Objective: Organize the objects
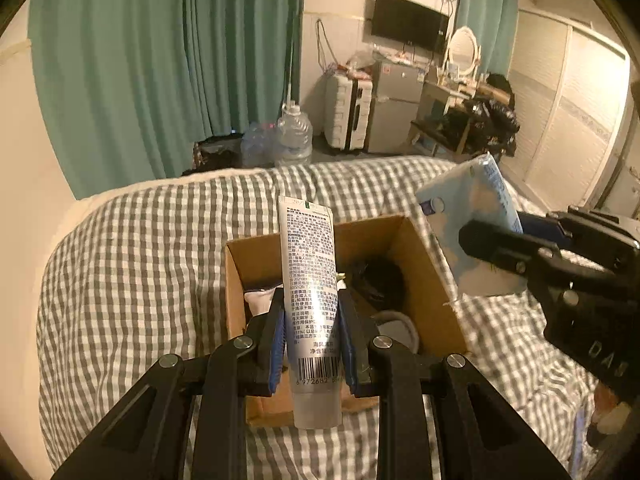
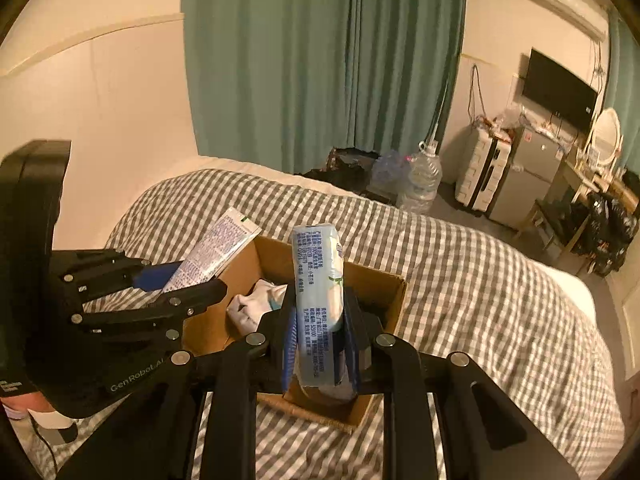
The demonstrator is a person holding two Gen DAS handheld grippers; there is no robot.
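Toothpaste tube (image 1: 310,300) sits clamped in our left gripper (image 1: 311,344), hanging over the cardboard box (image 1: 424,280) on the checked bed cover (image 1: 140,260). Tissue pack (image 2: 318,300) is pinched in our right gripper (image 2: 320,348), at 2 o'clock from the tube. We judge both could collide above the box, or the slick tube could slip. Legible: barcode "6 972682" on the tube; "GenRobot.AI" on the left gripper's body.

One tube (image 1: 310,280), one tissue pack (image 1: 472,224), one box (image 1: 424,280), two water jugs (image 1: 294,136).
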